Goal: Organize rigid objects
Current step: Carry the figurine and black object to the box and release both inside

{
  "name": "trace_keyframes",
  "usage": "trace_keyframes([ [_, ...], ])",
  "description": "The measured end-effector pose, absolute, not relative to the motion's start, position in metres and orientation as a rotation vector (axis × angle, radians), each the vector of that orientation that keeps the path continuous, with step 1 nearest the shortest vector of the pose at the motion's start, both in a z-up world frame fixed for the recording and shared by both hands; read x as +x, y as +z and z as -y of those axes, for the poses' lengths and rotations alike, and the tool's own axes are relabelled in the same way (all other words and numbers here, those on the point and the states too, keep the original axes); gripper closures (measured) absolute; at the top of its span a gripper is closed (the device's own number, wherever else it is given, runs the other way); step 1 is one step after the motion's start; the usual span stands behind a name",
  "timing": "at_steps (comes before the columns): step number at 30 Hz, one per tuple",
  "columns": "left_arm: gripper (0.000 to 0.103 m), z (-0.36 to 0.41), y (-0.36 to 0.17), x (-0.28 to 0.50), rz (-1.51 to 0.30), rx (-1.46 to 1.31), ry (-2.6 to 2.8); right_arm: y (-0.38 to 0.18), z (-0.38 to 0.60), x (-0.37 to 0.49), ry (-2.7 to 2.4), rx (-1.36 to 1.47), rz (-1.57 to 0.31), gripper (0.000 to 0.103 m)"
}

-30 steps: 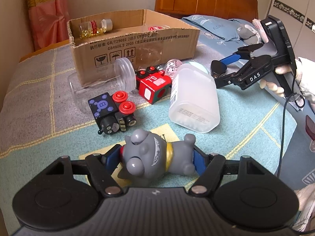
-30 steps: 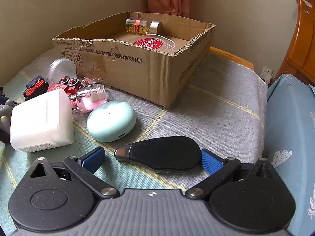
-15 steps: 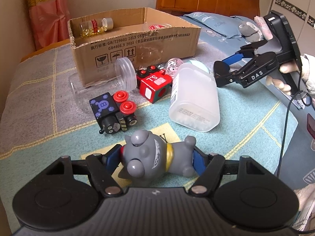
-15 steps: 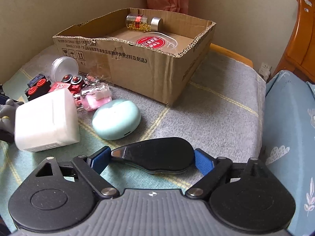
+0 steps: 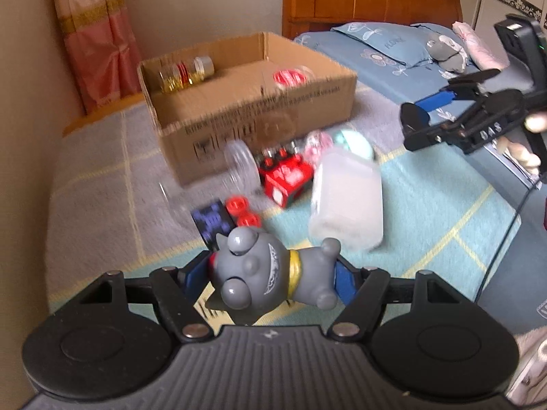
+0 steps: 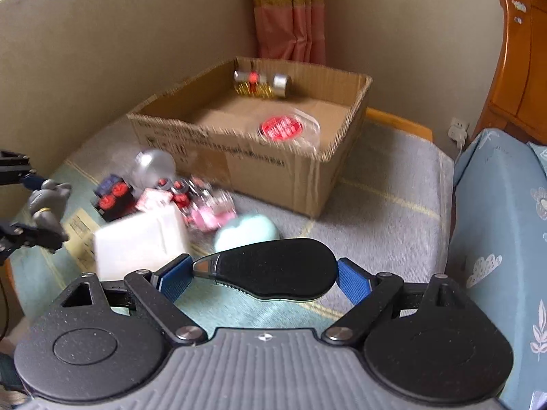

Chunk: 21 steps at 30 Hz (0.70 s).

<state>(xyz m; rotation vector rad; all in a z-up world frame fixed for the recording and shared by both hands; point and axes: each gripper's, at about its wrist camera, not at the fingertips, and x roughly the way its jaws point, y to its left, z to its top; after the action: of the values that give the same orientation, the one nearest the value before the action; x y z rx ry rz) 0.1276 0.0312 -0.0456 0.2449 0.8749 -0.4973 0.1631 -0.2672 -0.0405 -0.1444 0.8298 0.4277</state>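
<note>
Both grippers higher; "DAS" on right gripper (image 5: 415, 119)

Left gripper (image 5: 273, 273) angled downward, blue pads (image 5: 195, 275) clamped at nine and three o'clock on a grey toy figure (image 5: 263, 273), raised clear of the surface. Right gripper (image 6: 265, 275) likewise tilted down, pads (image 6: 354, 282) pressed on both ends of a black oval case (image 6: 273, 271), also lifted. Bare fingers (image 5: 523, 157) wrapped round the right handle at three o'clock in the left view.
</note>
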Motion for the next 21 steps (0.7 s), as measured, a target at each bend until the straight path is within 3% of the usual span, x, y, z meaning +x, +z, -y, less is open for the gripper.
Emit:
trace_keyframes([
  [11,0.031,-0.011,0.015,0.196,-0.749,0.284,-0.473,0.010,0.250,0.166,0.465,-0.157,-0.725,0.010],
  [21,0.030,0.007,0.016,0.265,-0.731,0.270,-0.442,0.025,0.239,0.188,0.453,-0.165,-0.694,0.010],
])
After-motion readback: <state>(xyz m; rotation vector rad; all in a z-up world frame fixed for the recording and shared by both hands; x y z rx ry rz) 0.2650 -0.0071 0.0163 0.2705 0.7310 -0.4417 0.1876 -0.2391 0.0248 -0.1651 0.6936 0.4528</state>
